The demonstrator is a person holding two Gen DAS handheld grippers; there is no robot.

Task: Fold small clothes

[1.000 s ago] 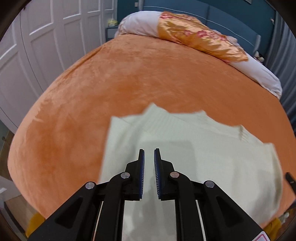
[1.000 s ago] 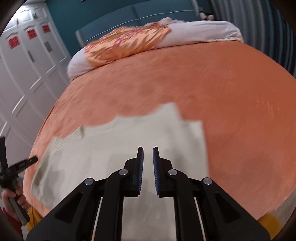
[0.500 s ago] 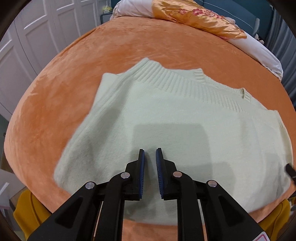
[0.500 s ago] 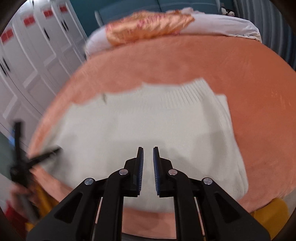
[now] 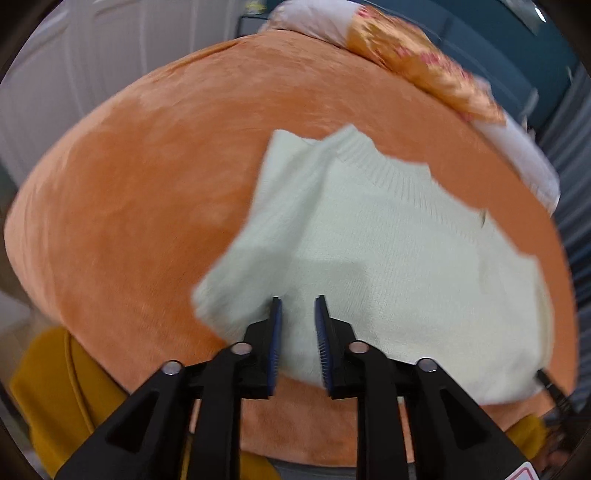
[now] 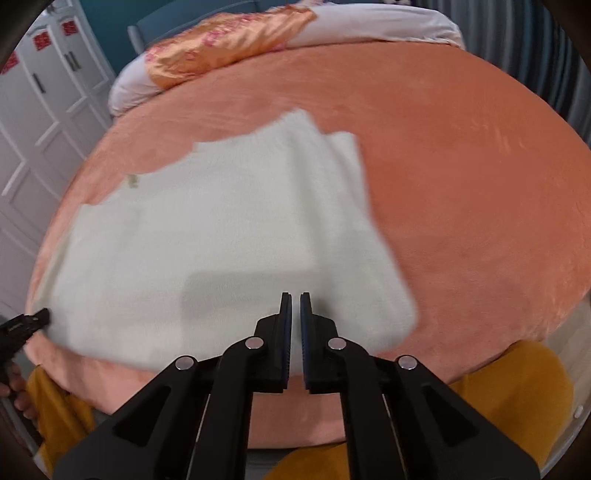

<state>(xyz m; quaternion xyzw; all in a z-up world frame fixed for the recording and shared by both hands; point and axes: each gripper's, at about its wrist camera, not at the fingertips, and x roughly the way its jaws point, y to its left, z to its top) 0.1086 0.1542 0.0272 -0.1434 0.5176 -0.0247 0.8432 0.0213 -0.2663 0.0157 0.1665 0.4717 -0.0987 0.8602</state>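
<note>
Left gripper (image 5: 297, 301) jaws were opening, empty, above my pale-green knitted sweater (image 5: 369, 251) at the orange bedspread's (image 5: 147, 177) near edge; right gripper (image 6: 295, 295) was closed, empty. Risk: one-layer pinch skews fold.

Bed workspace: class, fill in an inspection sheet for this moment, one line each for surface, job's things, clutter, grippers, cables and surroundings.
Surface: orange blanket covering the bed, smooth around the garment.
Job's things: one pale sweater lying flat, ribbed collar toward the pillows, near hem close to the bed's front edge; not yet folded.
Clutter: nothing seen on the blanket besides the sweater.
Grippers: left gripper over the sweater's near left part, jaws opening, no cloth pinched between them; right gripper shut over the near right part, holding nothing.
Cables: nothing seen.
Surroundings: orange patterned pillow on white bedding at the head, teal headboard, white wardrobe doors.
</note>
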